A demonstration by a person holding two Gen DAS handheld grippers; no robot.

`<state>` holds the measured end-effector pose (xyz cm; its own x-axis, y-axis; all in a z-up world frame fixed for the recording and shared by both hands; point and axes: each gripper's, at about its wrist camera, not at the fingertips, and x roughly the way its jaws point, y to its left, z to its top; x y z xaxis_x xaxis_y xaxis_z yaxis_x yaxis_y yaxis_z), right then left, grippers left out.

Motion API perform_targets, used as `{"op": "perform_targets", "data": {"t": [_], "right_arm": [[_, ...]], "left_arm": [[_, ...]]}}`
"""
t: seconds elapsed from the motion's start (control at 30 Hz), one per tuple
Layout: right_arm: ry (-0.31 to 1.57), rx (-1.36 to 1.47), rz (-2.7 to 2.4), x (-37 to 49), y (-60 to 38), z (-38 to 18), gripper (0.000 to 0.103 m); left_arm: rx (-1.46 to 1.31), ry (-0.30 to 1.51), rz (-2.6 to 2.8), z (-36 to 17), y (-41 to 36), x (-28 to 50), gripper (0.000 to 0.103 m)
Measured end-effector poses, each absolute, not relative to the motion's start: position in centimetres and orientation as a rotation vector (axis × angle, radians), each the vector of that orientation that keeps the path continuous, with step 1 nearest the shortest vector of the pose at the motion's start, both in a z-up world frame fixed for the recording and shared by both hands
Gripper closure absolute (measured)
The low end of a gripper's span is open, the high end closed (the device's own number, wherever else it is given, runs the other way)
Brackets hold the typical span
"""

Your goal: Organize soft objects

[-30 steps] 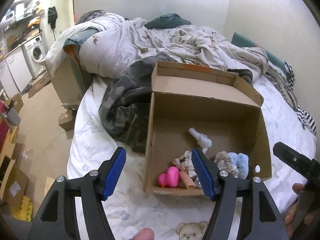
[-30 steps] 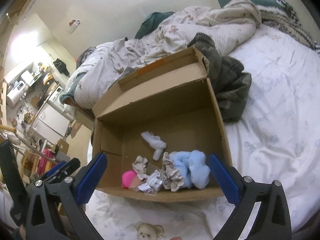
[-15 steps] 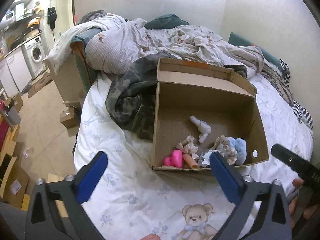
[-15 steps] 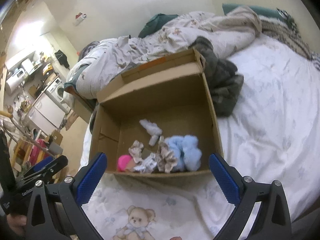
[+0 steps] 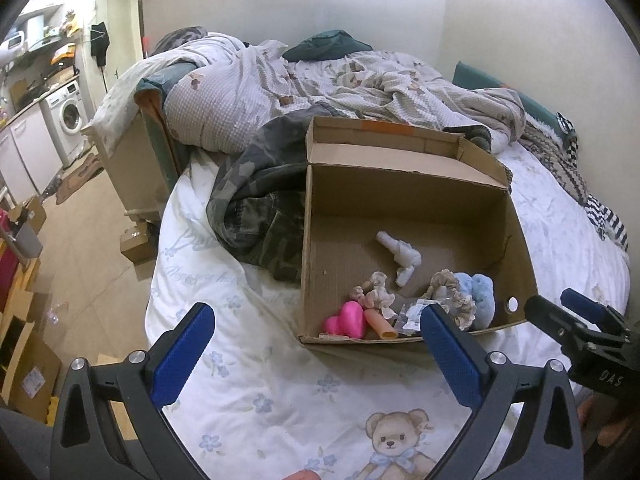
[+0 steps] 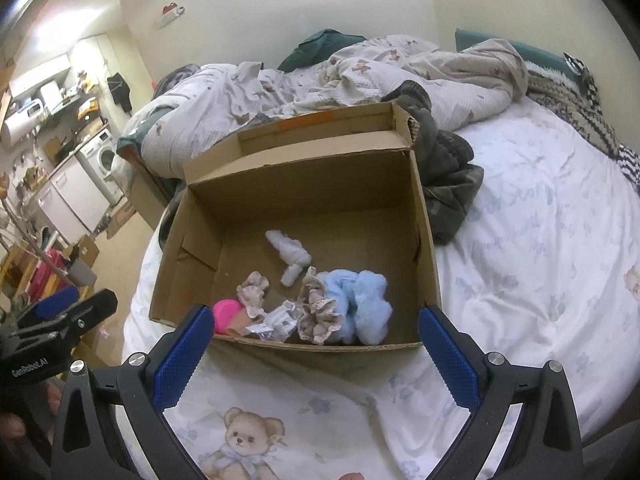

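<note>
Scrunchies (image 6: 320, 312) and fluffy blue fabric (image 6: 362, 304) ahead of both gaping, empty grippers (image 5: 316, 344) (image 6: 316, 344) look light, squashy; pinch a bunched fold.

— What's in your cardboard box (image 6: 424, 240)?
— A blue fluffy piece (image 6: 368, 300), a white sock (image 6: 292, 254), beige scrunchies (image 6: 316, 312) and a pink toy (image 6: 224, 314), bunched at its near wall. Your right gripper (image 6: 312, 338) hangs spread wide, empty.

Matt corrugated cardboard box (image 5: 404, 184), fluffy blue plush (image 6: 368, 296)
</note>
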<state>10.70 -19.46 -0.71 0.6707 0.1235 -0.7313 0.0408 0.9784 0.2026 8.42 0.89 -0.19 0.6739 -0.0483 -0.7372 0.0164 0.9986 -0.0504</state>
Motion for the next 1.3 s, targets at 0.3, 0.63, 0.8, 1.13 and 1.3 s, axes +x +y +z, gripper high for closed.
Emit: {"op": "perform_targets", "data": {"t": [0.3, 0.63, 0.8, 1.13, 1.3], "right_arm": [[0.846, 0.2, 0.036, 10.88, -19.41, -0.93, 0.0], [0.831, 0.152, 0.022, 10.92, -18.98, -1.01, 0.0], [0.83, 0.152, 0.021, 10.92, -18.95, -1.0, 0.0], [0.833, 0.163, 0.024, 10.94, -18.96, -0.89, 0.0], [0.832, 0.17, 0.024, 10.94, -18.96, -0.81, 0.0]], "left_arm": [[-0.045, 0.836, -0.048, -0.24, 0.57, 8.53, 0.001], [-0.05, 0.841, -0.039, -0.56, 0.63, 8.63, 0.001], [-0.047, 0.844, -0.045, -0.85, 0.53, 8.6, 0.001], [-0.038, 0.842, -0.05, -0.85, 0.26, 8.56, 0.001], [-0.038, 0.841, -0.051, -0.79, 0.26, 8.59, 0.001]]}}
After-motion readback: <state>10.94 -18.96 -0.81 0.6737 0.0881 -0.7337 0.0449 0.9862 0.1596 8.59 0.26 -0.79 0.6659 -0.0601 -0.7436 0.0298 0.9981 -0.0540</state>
